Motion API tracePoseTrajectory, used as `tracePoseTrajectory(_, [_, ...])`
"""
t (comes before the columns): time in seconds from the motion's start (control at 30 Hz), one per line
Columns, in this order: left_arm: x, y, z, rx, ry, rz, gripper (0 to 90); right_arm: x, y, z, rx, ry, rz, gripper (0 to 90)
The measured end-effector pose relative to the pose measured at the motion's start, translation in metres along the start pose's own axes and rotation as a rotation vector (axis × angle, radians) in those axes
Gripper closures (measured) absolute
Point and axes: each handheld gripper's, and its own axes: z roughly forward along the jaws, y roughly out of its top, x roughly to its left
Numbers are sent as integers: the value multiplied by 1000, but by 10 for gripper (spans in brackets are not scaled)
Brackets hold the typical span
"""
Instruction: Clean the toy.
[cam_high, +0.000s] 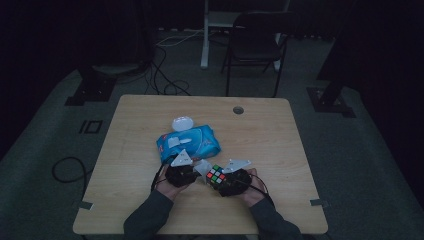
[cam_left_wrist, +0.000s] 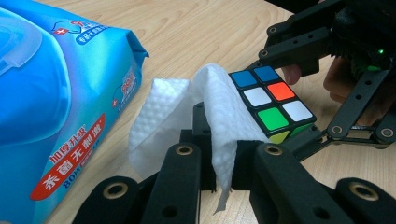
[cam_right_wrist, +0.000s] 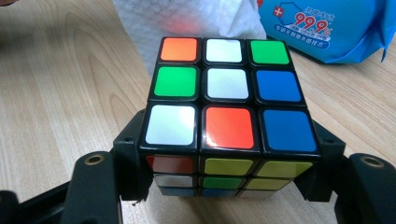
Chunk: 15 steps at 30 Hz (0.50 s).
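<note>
Cube (cam_right_wrist: 227, 100): clamped by its two opposite side faces in the right gripper (cam_high: 226, 178), held just off the table (cam_high: 260, 135), near the front edge, a little toward the person from the wipes pack (cam_high: 189, 141).
Wipe (cam_left_wrist: 205, 112): pinched in the closed jaws of the left gripper (cam_left_wrist: 224, 161), its free fold draped against the cube's side.
Cube's handling: I'd judge it rigid, light, with slick stickered faces (layers may twist under a skewed squeeze); flat opposite faces are the place to grip.
Wipe's handling: soft, limp, probably damp; hold a bunched edge and let the rest trail.
Pack: just beyond the cube, with a white lid (cam_high: 182, 123) behind it.
</note>
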Motion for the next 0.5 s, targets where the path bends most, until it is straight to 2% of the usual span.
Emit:
tracePoseTrajectory(0.3, [2,0,-1,-7,7,-7,849,1,0,1,-26,-32,19,346])
tracePoseTrajectory(0.37, [3,-1,-1,-8,11,-9,849,1,0,1,-31,-56,29,346])
tracePoseTrajectory(0.47, [3,-2,-2,-9,14,-13,850,0,-1,0,-38,-69,39,346])
tracePoseTrajectory(0.5, [3,-2,-2,-9,14,-13,850,-1,-1,0,-48,-91,56,346])
